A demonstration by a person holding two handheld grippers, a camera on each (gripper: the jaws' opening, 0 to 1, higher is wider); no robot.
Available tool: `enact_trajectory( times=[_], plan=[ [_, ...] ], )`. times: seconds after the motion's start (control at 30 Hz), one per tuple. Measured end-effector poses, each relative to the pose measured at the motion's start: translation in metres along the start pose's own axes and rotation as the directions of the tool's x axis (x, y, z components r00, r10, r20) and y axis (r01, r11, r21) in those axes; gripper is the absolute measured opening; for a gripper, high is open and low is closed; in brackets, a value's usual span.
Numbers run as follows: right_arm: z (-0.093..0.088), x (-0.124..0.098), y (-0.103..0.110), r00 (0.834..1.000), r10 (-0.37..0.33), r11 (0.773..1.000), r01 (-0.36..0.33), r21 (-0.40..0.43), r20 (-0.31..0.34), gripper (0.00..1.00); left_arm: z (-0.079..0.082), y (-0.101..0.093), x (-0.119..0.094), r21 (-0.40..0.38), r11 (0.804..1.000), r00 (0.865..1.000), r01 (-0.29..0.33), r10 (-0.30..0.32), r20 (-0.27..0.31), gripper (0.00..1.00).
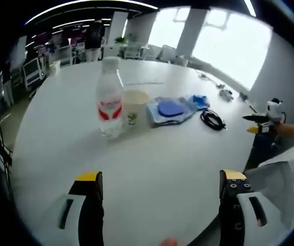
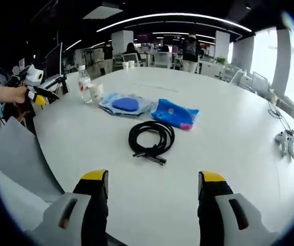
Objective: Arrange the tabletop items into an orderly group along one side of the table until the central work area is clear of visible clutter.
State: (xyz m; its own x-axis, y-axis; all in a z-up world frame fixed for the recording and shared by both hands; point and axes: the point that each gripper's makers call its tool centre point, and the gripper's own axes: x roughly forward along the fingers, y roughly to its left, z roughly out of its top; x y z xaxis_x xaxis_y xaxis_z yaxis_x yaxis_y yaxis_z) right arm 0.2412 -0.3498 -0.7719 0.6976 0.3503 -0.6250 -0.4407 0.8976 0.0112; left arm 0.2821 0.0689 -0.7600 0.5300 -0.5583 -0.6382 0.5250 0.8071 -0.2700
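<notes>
- My left claw point(image 1: 160, 182) hangs low over the white table point(image 1: 152, 154), jaws spread wide, yellow tips showing, nothing between them.
- Just past it stands the water bottle point(image 1: 109, 97), upright with a red label, and the paper cup point(image 1: 134, 107) sits right beside it, seemingly touching.
- Next along the same side lies the flat blue pouch point(image 1: 170, 109) with a round blue piece on top (I can't tell what is inside), then a crumpled blue packet point(image 1: 200, 101), then the coiled black cable point(image 1: 212, 120), a little apart.
- My right claw point(image 2: 153, 183) is wide too, and empty, held above the table's point(image 2: 229, 154) near edge.
- Straight ahead of it lies the black cable point(image 2: 151, 139); just behind that the blue packet point(image 2: 174, 113) and the pouch point(image 2: 126, 104), close together.
- Farther off are the cup point(image 2: 96, 92) and bottle point(image 2: 85, 83), near the table's rim.
- Out at the far right edge rests a small white gadget point(image 2: 286, 143), well apart from the rest.
- Beyond the table there are office chairs and desks.
</notes>
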Motion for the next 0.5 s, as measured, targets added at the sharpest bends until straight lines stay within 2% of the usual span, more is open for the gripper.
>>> enact_trajectory(
  times=[0.5],
  plan=[
    [-0.0013, 0.0049, -0.0050, 1.000, 0.006, 1.000, -0.006, 0.003, -0.004, 0.69, -0.0012, -0.0026, -0.0033, -0.001, 1.000, 1.000, -0.005, 0.005, -0.006, 0.91]
  ],
)
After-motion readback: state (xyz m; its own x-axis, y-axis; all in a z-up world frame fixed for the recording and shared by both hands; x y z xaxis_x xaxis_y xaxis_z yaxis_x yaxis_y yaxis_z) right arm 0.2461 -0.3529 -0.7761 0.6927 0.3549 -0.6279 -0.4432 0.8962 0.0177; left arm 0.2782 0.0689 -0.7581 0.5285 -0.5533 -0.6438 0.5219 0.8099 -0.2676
